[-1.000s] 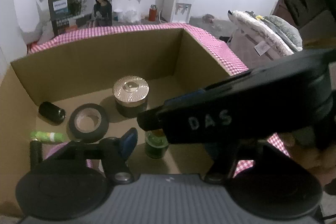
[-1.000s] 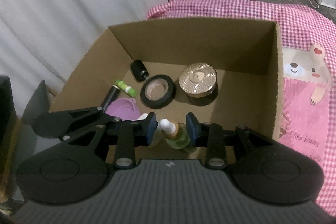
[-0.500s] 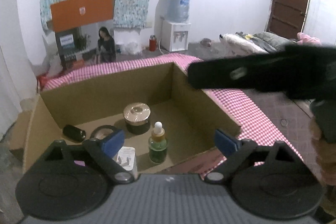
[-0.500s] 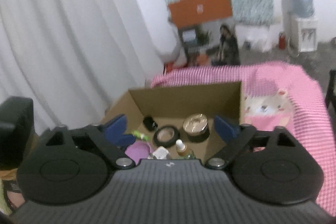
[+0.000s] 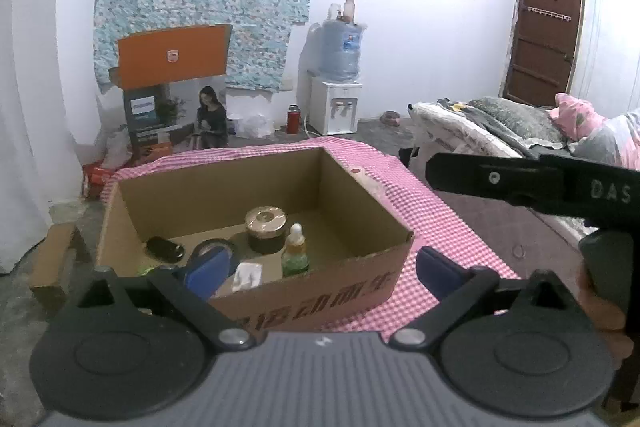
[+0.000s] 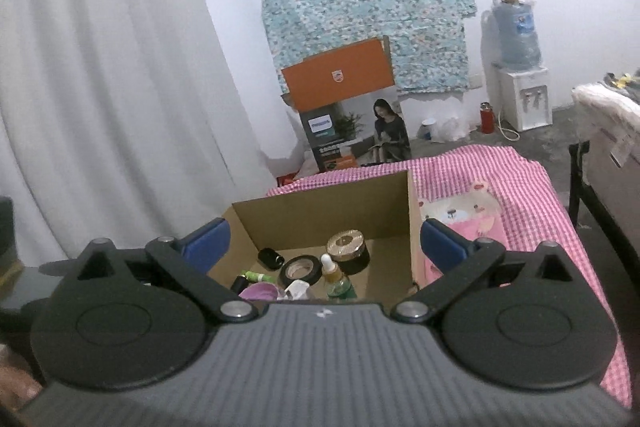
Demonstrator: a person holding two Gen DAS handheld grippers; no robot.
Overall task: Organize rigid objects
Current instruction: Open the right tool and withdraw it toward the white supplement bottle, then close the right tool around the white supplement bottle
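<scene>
Both tools released, nothing held: left tool [image 5: 320,269] and right tool [image 6: 322,239] hover above and short of the box [image 5: 320,291], jaws wide.

The box sits on the pink checked cloth [image 5: 432,227]. No loose item is visible on the cloth, so packing looks about done. Keep tools high when passing over the rim: the dropper bottle [image 5: 295,251] stands upright near the front wall and would tip easily.

Count in box:
- 1 dropper bottle
- 1 gold-lid jar [image 5: 265,229]
- 1 tape roll [image 6: 301,270]
- 1 black cylinder [image 5: 165,249]
- 1 green tube [image 6: 253,275]
- 1 purple item [image 6: 262,293]
- 1 white packet [image 5: 247,275]
</scene>
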